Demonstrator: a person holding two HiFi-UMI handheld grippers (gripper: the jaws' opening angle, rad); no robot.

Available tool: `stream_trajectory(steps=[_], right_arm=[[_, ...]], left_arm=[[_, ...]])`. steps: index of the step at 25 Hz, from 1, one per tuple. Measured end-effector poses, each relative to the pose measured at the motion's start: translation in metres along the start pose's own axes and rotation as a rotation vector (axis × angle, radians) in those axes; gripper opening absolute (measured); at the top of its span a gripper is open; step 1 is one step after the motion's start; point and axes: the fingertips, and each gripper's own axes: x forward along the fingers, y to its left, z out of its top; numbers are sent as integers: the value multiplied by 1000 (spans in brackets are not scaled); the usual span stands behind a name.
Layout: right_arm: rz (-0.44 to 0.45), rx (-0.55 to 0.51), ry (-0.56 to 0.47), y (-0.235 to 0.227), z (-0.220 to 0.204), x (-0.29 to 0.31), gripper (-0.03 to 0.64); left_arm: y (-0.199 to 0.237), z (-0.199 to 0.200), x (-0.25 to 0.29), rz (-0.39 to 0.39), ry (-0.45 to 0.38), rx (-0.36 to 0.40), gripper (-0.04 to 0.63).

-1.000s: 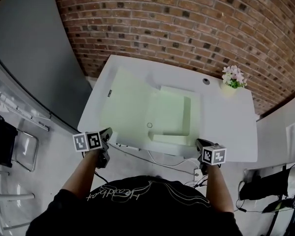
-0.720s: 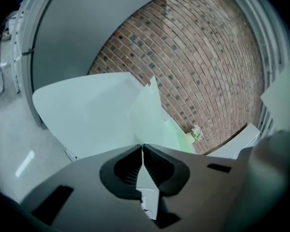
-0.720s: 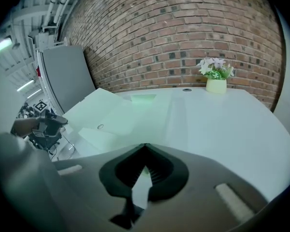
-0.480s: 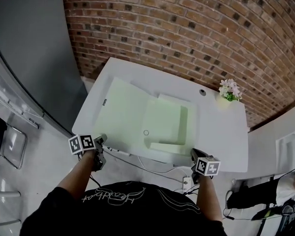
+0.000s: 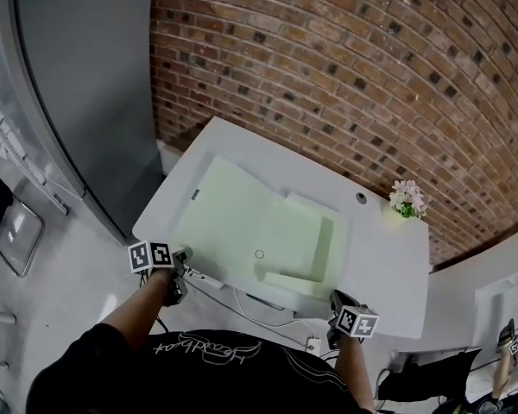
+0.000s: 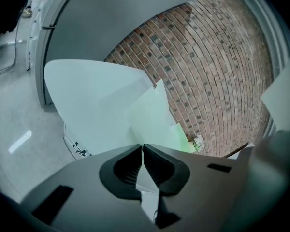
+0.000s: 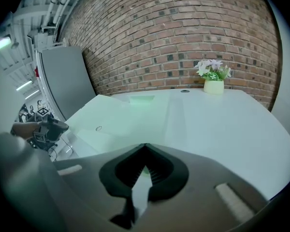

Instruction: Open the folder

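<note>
Folder: the pale green folder [image 5: 242,222] is lying open and flat, spreading over the left and middle of the white table [image 5: 388,266] toward its front edge.
Make: thin matte card; rectangular covers; folded-in flaps on the right half.
Left gripper [image 5: 180,261]: jaws are meeting, nothing between; hovering at the front-left corner.
Right gripper [image 5: 335,304]: jaws are resting together, empty; hovering off the front edge.
Views: only the right gripper view is showing ceiling strip lights [image 7: 0,45].

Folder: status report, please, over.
Left claw shut, empty, at near edge of table. Right claw shut, empty, same edge. Folder lies open, flat on table. Nothing in the way; flower pot at far corner.
</note>
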Motion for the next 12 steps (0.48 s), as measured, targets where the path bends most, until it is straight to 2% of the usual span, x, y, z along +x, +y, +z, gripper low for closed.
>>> stream_trajectory(steps=[6,12], right_arm=[[-1,-17,-6,1,3,1,3],[13,22,-36,1,4,1,3]], left_arm=[[4,-3,-3,30,-2,-9,15],[12,-7,-2,43,2,-18,17]])
